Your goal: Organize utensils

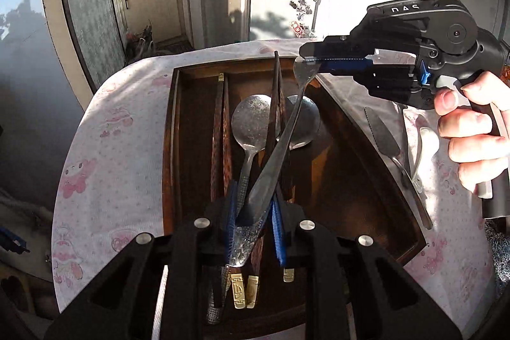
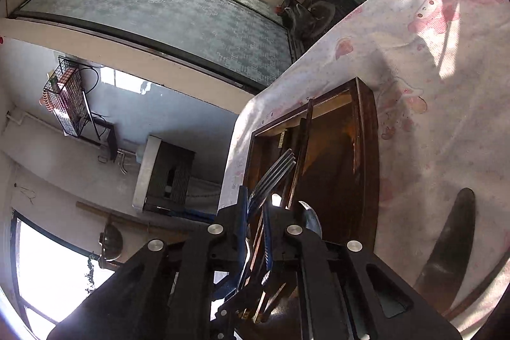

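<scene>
A fork (image 1: 280,145) is held at both ends above the wooden tray (image 1: 360,180): handle clamped by the left gripper (image 1: 255,231), tines by the right gripper (image 1: 310,61) (spoons below). Lowering into a compartment is judged next.

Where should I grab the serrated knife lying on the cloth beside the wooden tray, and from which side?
Probably the knife's thin handle, at its near end clear of the white spoon. Come straight down with jaws spanning the handle: it lies flat on the cloth, close beside the tray's wall, so sideways entry looks cramped.
</scene>
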Available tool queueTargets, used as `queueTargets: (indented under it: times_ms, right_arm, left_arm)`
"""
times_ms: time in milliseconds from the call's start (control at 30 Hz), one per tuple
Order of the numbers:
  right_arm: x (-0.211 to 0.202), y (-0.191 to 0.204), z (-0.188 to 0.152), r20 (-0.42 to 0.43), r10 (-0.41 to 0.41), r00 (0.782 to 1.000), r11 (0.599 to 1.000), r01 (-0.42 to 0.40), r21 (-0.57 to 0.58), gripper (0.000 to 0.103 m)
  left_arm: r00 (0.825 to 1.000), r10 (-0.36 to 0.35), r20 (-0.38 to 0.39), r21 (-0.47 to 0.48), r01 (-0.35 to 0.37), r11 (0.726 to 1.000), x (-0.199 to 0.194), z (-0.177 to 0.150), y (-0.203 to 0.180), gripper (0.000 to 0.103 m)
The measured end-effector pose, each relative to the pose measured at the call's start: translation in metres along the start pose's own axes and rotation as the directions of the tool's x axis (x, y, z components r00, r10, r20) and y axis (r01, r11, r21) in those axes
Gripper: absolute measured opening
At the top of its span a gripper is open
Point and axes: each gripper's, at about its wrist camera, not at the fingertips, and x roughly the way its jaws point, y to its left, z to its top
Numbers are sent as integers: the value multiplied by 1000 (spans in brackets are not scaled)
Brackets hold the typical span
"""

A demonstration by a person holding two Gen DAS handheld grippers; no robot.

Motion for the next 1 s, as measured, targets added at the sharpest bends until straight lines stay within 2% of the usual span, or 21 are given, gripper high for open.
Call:
queueTargets:
  times_ms: [200,333,433,467,533,567,633,667,767,833,933,1000]
  right_arm:
    - [8,11,-4,-9,-138,990,986,137,-99,16]
    - [13,18,-8,-4,-239,971,958,235,-163,24]
    - [11,20,-13,-22,-266,964,943,255,-213,42]
    - [8,22,-16,-22,-280,960,935,268,-232,52]
    - [-4,29,-22,-2,-309,951,912,296,-283,58]
    - [-12,32,-24,14,-325,946,898,313,-310,62]
    - [-34,38,-28,63,-354,933,862,352,-365,67]
    - [-47,39,-30,91,-372,924,841,377,-387,71]
    - [-83,34,-29,160,-421,893,795,448,-409,76]
    - [-107,22,-27,191,-441,877,787,480,-388,76]
    - [-135,-3,-24,214,-460,862,798,506,-326,76]
    - [-147,-19,-25,205,-453,868,819,496,-289,76]
  left_arm:
    - [1000,5,6,10,-5,1000,-1,-2,-5,23]
    - [1000,20,14,17,-21,1000,0,-2,-7,23]
    - [999,31,19,14,-31,999,0,-2,-8,22]
    - [999,31,21,15,-31,999,0,-2,-7,22]
    - [999,18,35,14,-18,1000,-2,-1,-7,25]
    - [999,12,52,21,-13,1000,-5,-1,-8,29]
    - [995,20,99,33,-24,999,-16,-2,-14,64]
    - [992,19,127,41,-25,999,-23,-2,-18,69]
    - [986,-18,165,85,4,996,-38,-2,-39,73]
    - [983,-63,170,114,44,993,-42,-1,-58,74]
    - [977,-146,156,158,121,980,-42,-1,-91,75]
    - [971,-203,125,179,179,967,-37,-2,-115,75]
